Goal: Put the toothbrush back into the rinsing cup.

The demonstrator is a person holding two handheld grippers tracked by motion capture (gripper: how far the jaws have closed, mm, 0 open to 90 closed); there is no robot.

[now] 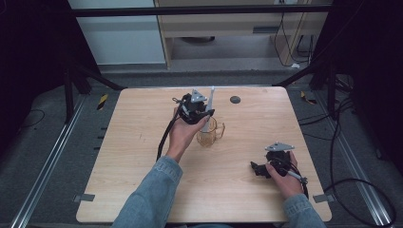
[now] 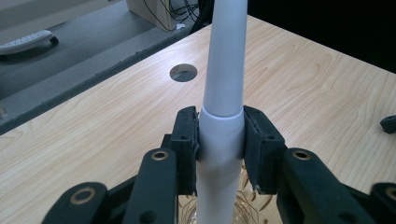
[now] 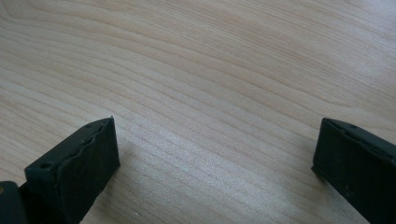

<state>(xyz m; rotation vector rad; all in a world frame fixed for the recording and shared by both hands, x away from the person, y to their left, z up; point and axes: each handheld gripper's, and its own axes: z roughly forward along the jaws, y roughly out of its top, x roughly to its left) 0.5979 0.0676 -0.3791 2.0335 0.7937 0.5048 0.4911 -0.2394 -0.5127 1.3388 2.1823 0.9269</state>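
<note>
The left gripper has its two black jaws clamped on a white, tapering plastic handle, one pad pressing each side just below the seam where the handle's thinner upper part joins the thicker lower part. In the left gripper view the handle rises straight up between the jaws and passes out of the top of the picture, while its lower end drops into a clear glass mug whose rim shows directly beneath the jaws. In the high view the left gripper sits right above that mug, which stands on the light wooden table with its handle turned away from the gripper, toward the right gripper's side. Beyond the left gripper, farther up the table, lies a round dark hole in the tabletop.

The right gripper has its jaws spread wide with nothing between them, just bare wood grain below. In the high view it rests low on the table, well apart from the mug, its jaws pointing toward the person's left.
</note>
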